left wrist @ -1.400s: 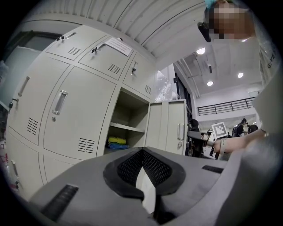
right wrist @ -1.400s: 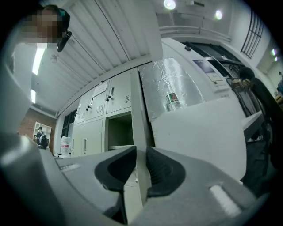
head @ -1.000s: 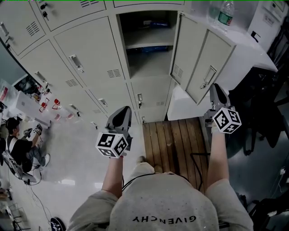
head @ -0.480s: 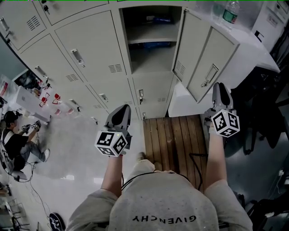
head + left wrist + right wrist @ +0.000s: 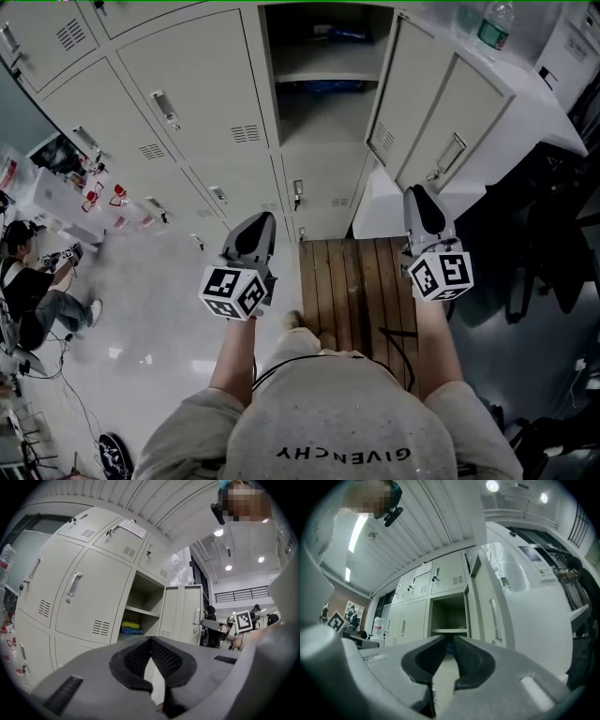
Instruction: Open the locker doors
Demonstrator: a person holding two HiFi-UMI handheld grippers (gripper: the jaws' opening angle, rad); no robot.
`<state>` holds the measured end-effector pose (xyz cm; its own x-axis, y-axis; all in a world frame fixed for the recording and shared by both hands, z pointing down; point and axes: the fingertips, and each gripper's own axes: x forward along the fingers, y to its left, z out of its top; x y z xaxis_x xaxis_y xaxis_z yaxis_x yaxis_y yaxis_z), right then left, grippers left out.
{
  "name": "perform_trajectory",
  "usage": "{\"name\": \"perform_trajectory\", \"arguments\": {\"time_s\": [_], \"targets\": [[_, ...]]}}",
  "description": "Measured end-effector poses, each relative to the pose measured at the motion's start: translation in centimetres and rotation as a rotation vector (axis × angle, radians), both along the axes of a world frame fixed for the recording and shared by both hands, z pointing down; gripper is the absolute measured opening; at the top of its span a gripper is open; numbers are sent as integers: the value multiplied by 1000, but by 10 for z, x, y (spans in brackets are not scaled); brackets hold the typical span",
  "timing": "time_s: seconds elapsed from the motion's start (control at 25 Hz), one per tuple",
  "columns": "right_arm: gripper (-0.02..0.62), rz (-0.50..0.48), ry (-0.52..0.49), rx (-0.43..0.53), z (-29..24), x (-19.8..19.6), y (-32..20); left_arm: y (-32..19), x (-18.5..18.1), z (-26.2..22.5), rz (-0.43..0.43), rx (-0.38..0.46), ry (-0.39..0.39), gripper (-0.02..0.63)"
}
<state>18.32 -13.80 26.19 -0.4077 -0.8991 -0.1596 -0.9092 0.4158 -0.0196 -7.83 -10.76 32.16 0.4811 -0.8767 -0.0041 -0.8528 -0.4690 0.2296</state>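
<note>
The lockers [image 5: 187,112] fill my view, most of them shut. One door [image 5: 427,112] stands wide open on the right (something blue lies inside). My left tongs [image 5: 261,223] are closed, empty. My right tongs [image 5: 414,195], near that door, have just been closing and are slightly apart, holding nothing.

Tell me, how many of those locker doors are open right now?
1. The open door stands out to the right of the shelved compartment, straight ahead. Every other door in view is shut; lockers beyond the picture edges may be hidden.
</note>
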Motion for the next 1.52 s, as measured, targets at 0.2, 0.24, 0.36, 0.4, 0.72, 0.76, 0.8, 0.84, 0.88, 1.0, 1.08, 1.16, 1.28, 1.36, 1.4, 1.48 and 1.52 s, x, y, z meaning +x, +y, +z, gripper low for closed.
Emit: {"name": "perform_trajectory", "arguments": {"time_s": [0.2,0.24,0.36,0.4,0.72,0.76,0.8,0.84,0.88,1.0,1.08,1.16,1.28,1.36,1.4,1.48,1.52], "targets": [[17,-68,15,-78,37,-32,-5,-6,-14,15,-10,-17,-4,-2],[14,-79,16,-94,45,-38,-7,-9,-17,20,-12,-24,-3,-2],[8,-111,17,-145,74,-58,-17,-22,-27,36,-18,-41,-6,-2],[8,-121,19,-161,86,-66,-21,-28,-31,42,-18,-44,-9,-2],[6,-201,1,-250,189,-136,-65,-73,-71,122,-11,-69,-10,-2],[6,-211,-3,-267,203,-146,-71,-78,-77,132,-13,-79,-12,-2],[6,-223,-4,-285,217,-156,-77,-82,-82,143,-14,-90,-15,-2],[6,-234,-2,-304,231,-165,-82,-86,-87,153,-16,-99,-18,-2],[6,-245,2,-322,245,-173,-87,-89,-92,163,-19,-110,-19,-2],[6,-265,11,-371,282,-192,-100,-98,-104,195,-35,-143,-9,-2],[11,-272,19,-394,303,-201,-109,-105,-108,215,-40,-160,2,-2],[15,-279,28,-410,320,-208,-119,-113,-107,232,-36,-172,14,-2],[29,-286,36,-425,343,-218,-136,-127,-101,256,-20,-182,27,-2],[44,-284,37,-433,357,-223,-148,-137,-96,268,-8,-184,32,-2],[48,-283,37,-437,364,-225,-154,-142,-94,274,-4,-183,34,-2],[65,-282,35,-444,377,-229,-166,-153,-91,285,3,-179,37,-2],[71,-282,32,-447,383,-232,-171,-158,-90,290,4,-179,39,-2]]}}
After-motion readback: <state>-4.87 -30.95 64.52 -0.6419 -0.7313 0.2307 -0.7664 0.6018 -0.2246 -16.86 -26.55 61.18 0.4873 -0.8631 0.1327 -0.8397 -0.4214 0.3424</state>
